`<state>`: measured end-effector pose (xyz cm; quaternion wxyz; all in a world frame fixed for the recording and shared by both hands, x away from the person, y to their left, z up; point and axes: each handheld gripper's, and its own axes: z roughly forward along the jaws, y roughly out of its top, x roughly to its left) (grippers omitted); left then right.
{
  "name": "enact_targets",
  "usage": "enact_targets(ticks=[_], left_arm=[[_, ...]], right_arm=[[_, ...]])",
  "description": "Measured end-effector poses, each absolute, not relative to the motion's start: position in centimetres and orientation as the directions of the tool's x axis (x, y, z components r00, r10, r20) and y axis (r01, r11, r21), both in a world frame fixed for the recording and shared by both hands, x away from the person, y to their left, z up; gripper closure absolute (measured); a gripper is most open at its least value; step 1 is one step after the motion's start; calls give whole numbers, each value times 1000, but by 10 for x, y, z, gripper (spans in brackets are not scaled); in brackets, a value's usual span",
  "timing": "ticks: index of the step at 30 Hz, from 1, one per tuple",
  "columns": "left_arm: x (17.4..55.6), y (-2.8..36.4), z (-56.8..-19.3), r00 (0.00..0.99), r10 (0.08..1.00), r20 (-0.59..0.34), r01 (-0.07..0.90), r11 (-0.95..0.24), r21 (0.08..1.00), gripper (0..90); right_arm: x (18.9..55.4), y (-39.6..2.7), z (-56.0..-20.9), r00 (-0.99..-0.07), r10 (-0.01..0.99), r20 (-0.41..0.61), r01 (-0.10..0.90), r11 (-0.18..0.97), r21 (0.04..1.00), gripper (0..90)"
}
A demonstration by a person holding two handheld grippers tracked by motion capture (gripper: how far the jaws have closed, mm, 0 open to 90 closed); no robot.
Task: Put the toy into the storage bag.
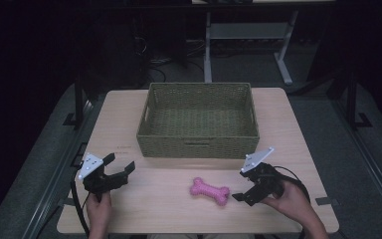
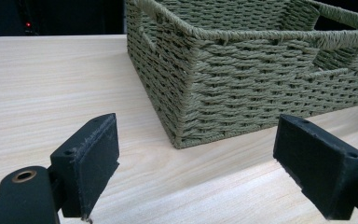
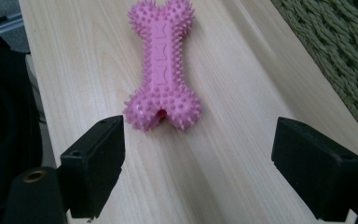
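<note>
**Bone toy not yet gripped, basket empty**

Right gripper (image 1: 248,191) sits at the near right of the table (image 1: 278,124), jaws spread wide, nothing between them. In the right gripper view the pink spiky bone toy (image 3: 162,70) lies flat on the wood just ahead of the jaws, lined up lengthwise with them, not touched. In the high view the toy (image 1: 209,191) is at near centre, just left of that gripper. Left gripper (image 1: 113,170) rests at the near left, jaws also spread, holding nothing, pointing at the basket corner. Woven green basket (image 1: 198,144) stands farther back, mid-table, looks empty. Progress guess: approach only. Left to do: close on toy, lift, likely drop in basket.
</note>
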<state>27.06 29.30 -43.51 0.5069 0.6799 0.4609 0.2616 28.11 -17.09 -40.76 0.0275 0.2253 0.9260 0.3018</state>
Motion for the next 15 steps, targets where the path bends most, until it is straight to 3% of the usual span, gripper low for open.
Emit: enact_targets(ticks=[15], left_arm=[[271, 293, -436, 440, 890, -119, 367, -57, 929, 137]], right_arm=[[291, -138, -398, -930, 359, 77, 340, 763, 550, 166]])
